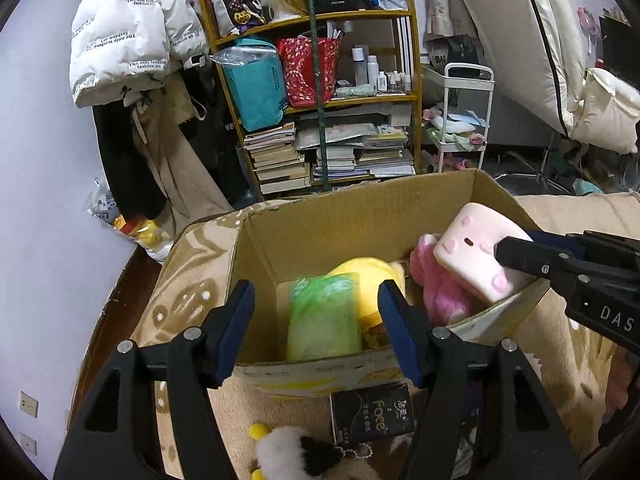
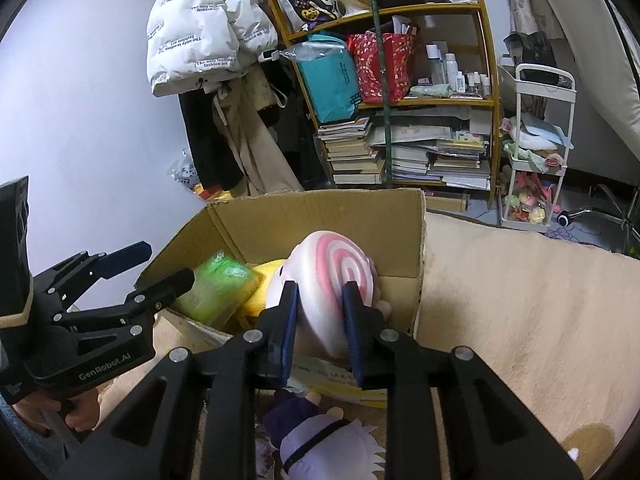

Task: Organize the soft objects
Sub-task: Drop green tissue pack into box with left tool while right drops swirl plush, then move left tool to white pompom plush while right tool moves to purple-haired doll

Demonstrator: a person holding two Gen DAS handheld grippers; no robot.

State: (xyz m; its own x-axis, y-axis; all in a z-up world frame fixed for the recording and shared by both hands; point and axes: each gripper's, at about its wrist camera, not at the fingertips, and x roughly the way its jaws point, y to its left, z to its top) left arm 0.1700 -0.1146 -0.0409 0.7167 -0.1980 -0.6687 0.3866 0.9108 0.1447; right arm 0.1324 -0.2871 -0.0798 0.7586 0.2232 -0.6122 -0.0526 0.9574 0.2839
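An open cardboard box point(image 1: 304, 232) stands on a beige blanket and also shows in the right wrist view point(image 2: 320, 216). Inside lie a green packet point(image 1: 322, 316), a yellow plush point(image 1: 370, 276) and a pink plush point(image 1: 438, 292). My right gripper point(image 2: 320, 304) is shut on a white-and-pink squishy toy point(image 2: 320, 280) and holds it over the box's right side; the toy also shows in the left wrist view point(image 1: 476, 252). My left gripper point(image 1: 316, 300) is open and empty above the box's near edge.
On the blanket in front of the box lie a black tissue pack point(image 1: 372, 414), a white-and-yellow fluffy keychain point(image 1: 288, 452) and a doll in purple point(image 2: 320, 436). A full bookshelf point(image 1: 320, 100) and a white cart point(image 1: 464, 116) stand behind.
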